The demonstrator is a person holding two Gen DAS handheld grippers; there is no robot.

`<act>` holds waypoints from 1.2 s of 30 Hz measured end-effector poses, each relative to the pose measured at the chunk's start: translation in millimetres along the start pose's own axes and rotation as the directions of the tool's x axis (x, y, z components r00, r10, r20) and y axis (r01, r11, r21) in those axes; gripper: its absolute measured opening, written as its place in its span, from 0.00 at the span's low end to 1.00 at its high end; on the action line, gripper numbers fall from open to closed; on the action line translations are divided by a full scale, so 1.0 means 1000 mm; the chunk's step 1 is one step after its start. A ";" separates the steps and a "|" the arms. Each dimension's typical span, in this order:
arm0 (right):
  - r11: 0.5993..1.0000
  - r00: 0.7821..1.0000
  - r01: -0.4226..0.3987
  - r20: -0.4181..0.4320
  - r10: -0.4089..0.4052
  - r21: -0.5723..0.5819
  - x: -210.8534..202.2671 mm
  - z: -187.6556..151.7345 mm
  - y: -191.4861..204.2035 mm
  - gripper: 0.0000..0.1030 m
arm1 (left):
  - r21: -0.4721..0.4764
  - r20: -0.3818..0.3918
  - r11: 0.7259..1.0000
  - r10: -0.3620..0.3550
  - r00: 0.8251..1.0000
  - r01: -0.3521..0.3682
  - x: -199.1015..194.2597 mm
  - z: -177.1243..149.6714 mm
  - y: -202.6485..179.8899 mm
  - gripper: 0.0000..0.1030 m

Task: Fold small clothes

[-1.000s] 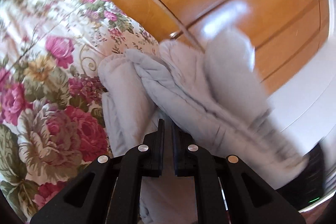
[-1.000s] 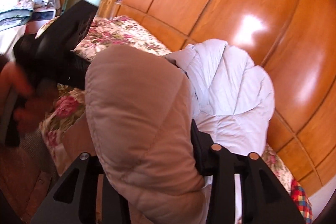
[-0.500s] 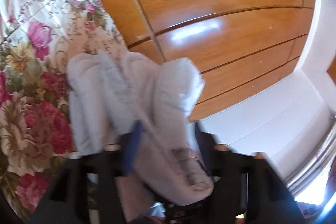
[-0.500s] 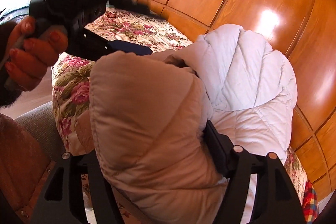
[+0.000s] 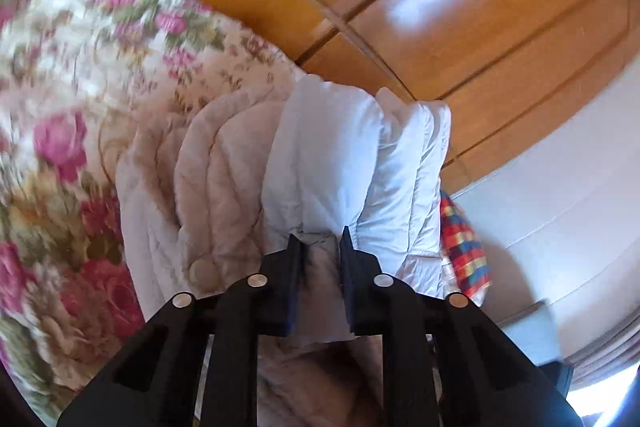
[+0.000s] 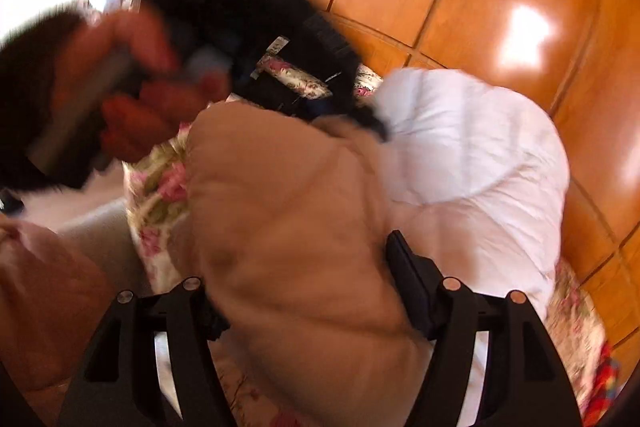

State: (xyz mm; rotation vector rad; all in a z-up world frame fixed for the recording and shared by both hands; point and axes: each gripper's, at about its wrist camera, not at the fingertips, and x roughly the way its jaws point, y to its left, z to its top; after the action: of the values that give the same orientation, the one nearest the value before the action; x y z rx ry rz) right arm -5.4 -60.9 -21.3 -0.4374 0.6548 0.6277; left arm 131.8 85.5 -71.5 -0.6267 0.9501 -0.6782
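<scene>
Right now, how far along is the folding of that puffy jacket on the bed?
Done: the quilted beige-and-white puffer jacket is already bunched double on the floral bedspread. In hand: the left tongs are closing on a fold of it; the right tongs straddle its beige bulk. Left: laying it flat and neat.

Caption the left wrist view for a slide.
Left gripper closing on a fold of the puffy quilted jacket above the floral bedspread.

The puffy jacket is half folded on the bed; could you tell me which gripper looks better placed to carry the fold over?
Probably the left gripper: its jaws are closing on the puffy jacket's edge, while the right gripper merely straddles a bulky fold.
</scene>
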 end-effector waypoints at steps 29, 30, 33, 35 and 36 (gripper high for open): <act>0.934 0.972 0.136 -0.229 -0.061 0.330 0.111 0.058 -0.120 0.28 | -0.179 0.110 0.984 0.024 0.994 -0.004 -0.049 -0.050 0.089 0.11; 0.940 0.967 0.162 -0.237 -0.091 0.300 0.120 0.055 -0.113 0.28 | -0.192 0.120 0.981 0.016 0.993 0.007 -0.053 -0.051 0.093 0.11; 0.933 0.966 0.181 -0.237 -0.108 0.311 0.135 0.046 -0.115 0.28 | -0.194 0.149 0.981 0.024 0.989 0.005 -0.062 -0.053 0.093 0.11; 0.932 0.966 0.190 -0.228 -0.121 0.310 0.136 0.042 -0.113 0.28 | -0.160 0.169 0.986 0.066 0.983 -0.039 -0.068 -0.051 0.082 0.11; 0.932 0.967 0.191 -0.221 -0.126 0.307 0.135 0.041 -0.114 0.28 | -0.139 0.184 0.989 0.081 0.980 -0.056 -0.072 -0.049 0.076 0.11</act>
State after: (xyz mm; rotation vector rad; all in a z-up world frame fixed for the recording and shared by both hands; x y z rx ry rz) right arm 171.0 -67.8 -63.1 -0.2403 0.8873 0.3133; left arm 77.2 178.4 -112.2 -0.7598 0.8403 -0.4867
